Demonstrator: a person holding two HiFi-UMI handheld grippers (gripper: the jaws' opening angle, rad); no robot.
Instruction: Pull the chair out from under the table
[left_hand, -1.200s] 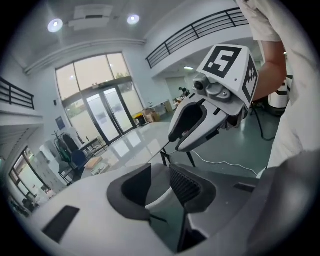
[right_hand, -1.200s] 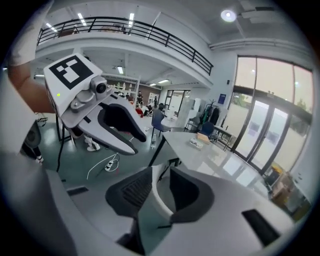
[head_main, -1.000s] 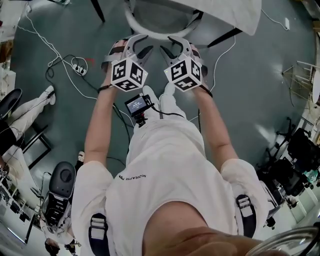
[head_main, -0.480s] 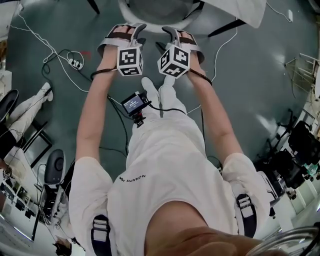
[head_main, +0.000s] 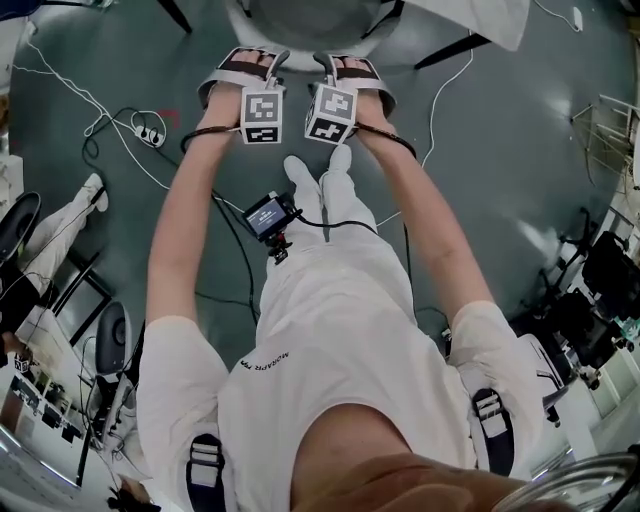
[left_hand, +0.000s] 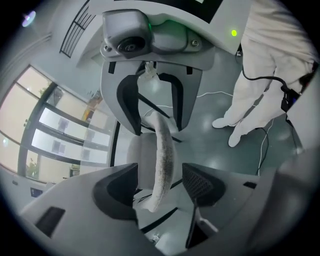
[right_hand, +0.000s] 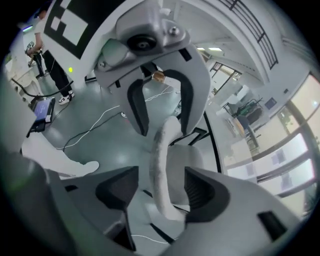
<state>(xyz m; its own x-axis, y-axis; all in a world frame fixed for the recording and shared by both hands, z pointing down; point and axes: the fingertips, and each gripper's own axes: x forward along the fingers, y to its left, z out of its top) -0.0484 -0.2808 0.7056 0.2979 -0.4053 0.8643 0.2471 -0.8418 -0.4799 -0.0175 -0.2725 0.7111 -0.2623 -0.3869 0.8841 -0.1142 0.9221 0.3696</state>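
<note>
Tucked partly under the table (head_main: 470, 20) corner, on the floor: the chair (head_main: 310, 18); astride its padded back rim (left_hand: 162, 145), the left gripper (left_hand: 160, 182) and right gripper (right_hand: 159, 185), jaws wide apart and just been opening, rim between the pads but not pinched. Likely to slide off the rim if pulled before clamping; likely to twist the chair if only one claw bites, or run it into the shoes (head_main: 300, 172) close behind. Cut off at the head view's top: seat and legs; hidden, how far under the table.
</note>
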